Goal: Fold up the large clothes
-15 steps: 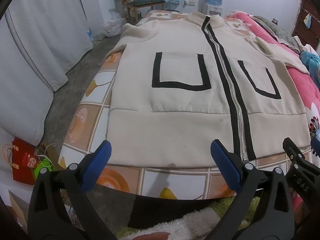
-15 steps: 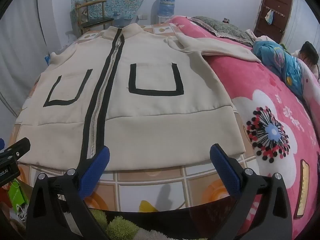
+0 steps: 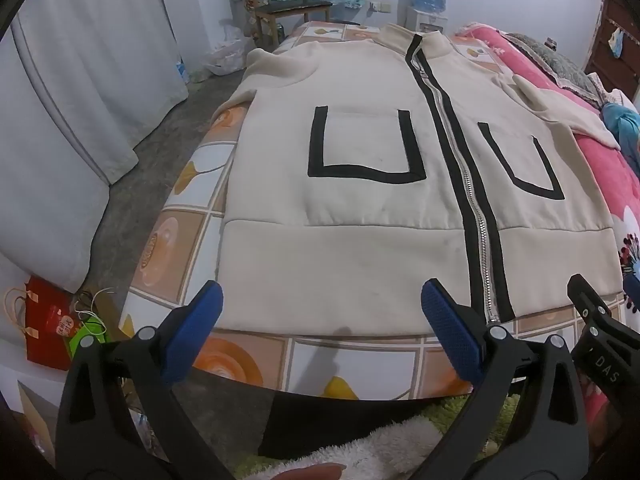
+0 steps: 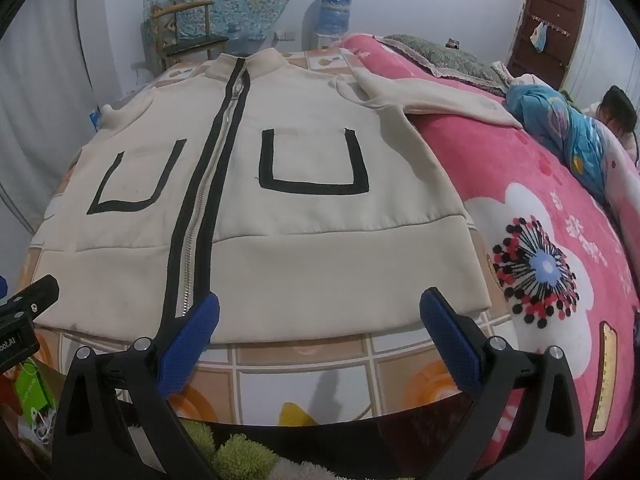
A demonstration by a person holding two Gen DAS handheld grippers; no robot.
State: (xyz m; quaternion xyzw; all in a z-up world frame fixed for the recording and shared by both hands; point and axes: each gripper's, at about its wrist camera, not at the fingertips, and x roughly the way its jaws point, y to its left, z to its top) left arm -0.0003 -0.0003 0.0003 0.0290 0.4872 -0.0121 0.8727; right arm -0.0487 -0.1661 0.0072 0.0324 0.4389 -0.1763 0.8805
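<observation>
On the bed (image 3: 256, 364), the jacket (image 3: 360, 208) lies flat, zip up, collar at the far end, hem nearest you; one sleeve trails off from the jacket onto the pink blanket (image 4: 560, 216). No fold made yet, so you're at the start, approx. Next move prob. calls for both tools dropping to the hem or a side edge w/ a clean pinch. Left hand-held gripper (image 3: 322, 316) and right hand-held gripper (image 4: 320, 318) both hover just short of the hem, jaws fully wide, holding and touching nothing.
</observation>
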